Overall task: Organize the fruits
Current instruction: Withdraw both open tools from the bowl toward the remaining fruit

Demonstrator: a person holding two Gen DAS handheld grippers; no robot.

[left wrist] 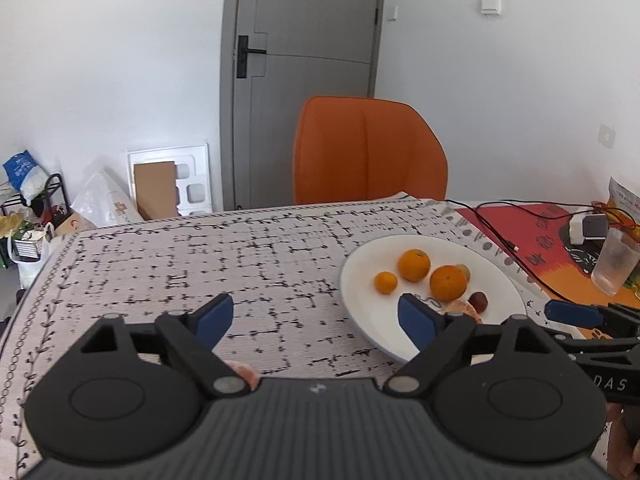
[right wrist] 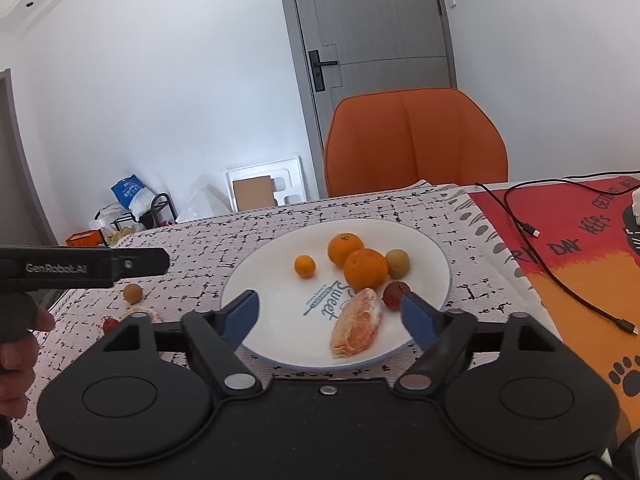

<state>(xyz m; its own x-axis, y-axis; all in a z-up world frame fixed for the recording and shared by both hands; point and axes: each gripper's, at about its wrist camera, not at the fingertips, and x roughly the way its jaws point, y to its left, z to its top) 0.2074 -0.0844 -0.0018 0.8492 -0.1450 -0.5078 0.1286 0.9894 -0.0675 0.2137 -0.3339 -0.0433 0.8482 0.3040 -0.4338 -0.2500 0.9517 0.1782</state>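
Observation:
A white plate [right wrist: 432,256] on the patterned tablecloth holds two oranges [right wrist: 365,269], a small orange [right wrist: 305,266], a tan round fruit [right wrist: 397,263], a dark red fruit [right wrist: 395,293] and a peeled citrus segment [right wrist: 358,324]. My right gripper [right wrist: 330,316] is open and empty, low over the plate's near edge. Left of the plate on the cloth lie a small tan fruit [right wrist: 132,293], a red fruit [right wrist: 110,324] and a peeled segment [right wrist: 140,314]. My left gripper [left wrist: 316,318] is open and empty above the cloth, left of the plate [left wrist: 360,280]; a peeled segment [left wrist: 246,372] peeks out under it.
An orange chair [right wrist: 416,140] stands at the table's far edge. Right of the plate lie a red and orange mat [right wrist: 580,248] with black cables [right wrist: 560,280], a plastic cup [left wrist: 614,266] and a small charger [left wrist: 588,228]. Bags and boxes sit on the floor at left.

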